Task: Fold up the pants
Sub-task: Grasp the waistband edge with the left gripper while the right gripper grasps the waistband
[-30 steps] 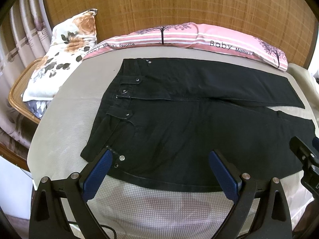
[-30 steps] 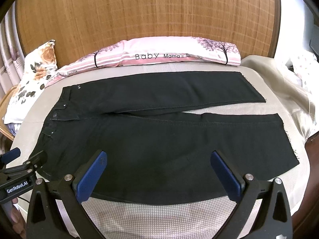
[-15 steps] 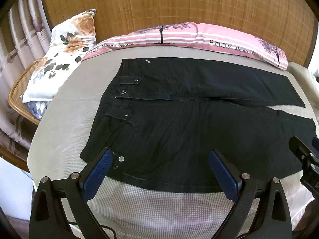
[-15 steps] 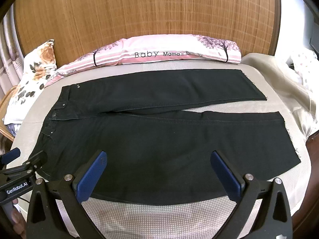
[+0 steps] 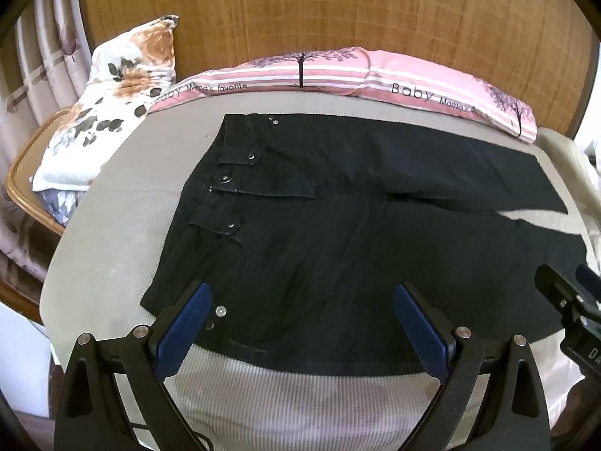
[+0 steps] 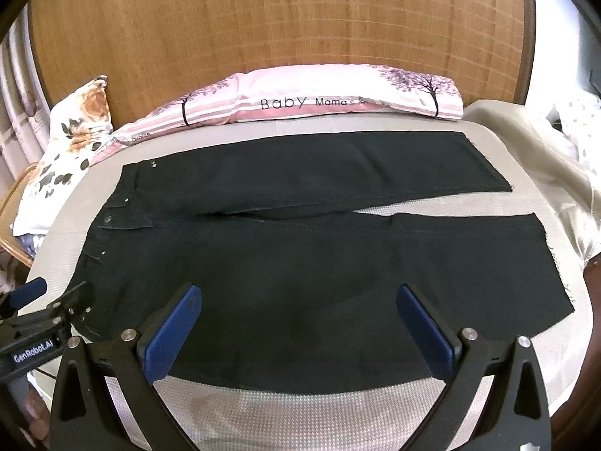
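Both grippers edged slightly nearer the pants (image 6: pixel 300 263) | pants lie flat, unfolded, across the bed (image 6: pixel 263 398) | left gripper (image 5: pixel 300 323) and right gripper (image 6: pixel 300 323) gape wide, holding nothing | best: pinch the near edge at waist and leg together, lift evenly.

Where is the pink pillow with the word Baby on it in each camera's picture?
Left wrist view: the pink pillow lies across the upper middle, against the woven headboard, behind the black pants.
Right wrist view: the pink pillow lies in the upper middle, again behind the black pants.
Shared landmark: the floral pillow stands at its left end in both views.
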Available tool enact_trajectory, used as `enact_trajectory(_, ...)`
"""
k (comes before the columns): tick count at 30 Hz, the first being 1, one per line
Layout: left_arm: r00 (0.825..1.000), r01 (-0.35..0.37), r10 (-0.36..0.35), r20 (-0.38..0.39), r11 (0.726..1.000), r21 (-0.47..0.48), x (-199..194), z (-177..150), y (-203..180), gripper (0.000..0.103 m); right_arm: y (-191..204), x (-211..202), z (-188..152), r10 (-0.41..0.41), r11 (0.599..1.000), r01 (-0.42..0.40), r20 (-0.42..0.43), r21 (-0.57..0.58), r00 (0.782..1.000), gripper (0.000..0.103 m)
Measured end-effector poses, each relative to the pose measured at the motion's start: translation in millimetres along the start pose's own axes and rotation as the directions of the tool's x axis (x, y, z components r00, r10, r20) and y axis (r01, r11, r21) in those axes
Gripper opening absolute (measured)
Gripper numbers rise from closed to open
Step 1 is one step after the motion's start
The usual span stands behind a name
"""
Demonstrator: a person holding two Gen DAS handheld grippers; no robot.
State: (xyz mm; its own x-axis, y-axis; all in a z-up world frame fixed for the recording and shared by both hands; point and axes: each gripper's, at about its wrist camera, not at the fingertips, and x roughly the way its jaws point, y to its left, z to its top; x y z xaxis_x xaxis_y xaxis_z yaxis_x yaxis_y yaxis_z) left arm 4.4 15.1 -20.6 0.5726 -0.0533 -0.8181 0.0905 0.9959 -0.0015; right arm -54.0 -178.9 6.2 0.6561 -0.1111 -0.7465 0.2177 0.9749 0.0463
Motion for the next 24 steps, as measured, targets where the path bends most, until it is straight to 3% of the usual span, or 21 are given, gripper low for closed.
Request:
enact_trajectory(4,1.000,0.023,-0.024,-0.009,0.998,-0.052,9.9,14.5,19.6,0.097,1.7,6.1,9.3,0.038,0.999,-0.038,0.002,-0.025,0.999,0.103)
enact_trajectory(11,0.998,0.052,-0.048,0.035,0.993,-0.107,27.3,64.2,65.2,0.097,1.4,28.0,41.2,0.204,0.979,-0.204,-0.027,-0.014,0.979,0.103)
enact_trajectory(17,0.987,0.159,-0.158,0.020,0.973,-0.166,67.6,119.0,110.5,0.097,3.9,58.6,74.3,0.229,0.973,-0.230,-0.061,-0.008,0.971,0.103)
enact_trajectory(20,0.977,0.209,-0.213,0.003,0.954,-0.215,96.5,147.1,133.3,0.097,5.1,77.5,89.5,0.226,0.974,-0.226,-0.073,0.011,0.971,0.103)
enact_trajectory(24,0.942,0.300,-0.333,-0.036,0.888,-0.348,146.8,179.4,169.4,0.097,9.0,98.9,102.5,0.222,0.975,-0.221,-0.094,0.016,0.971,0.103)
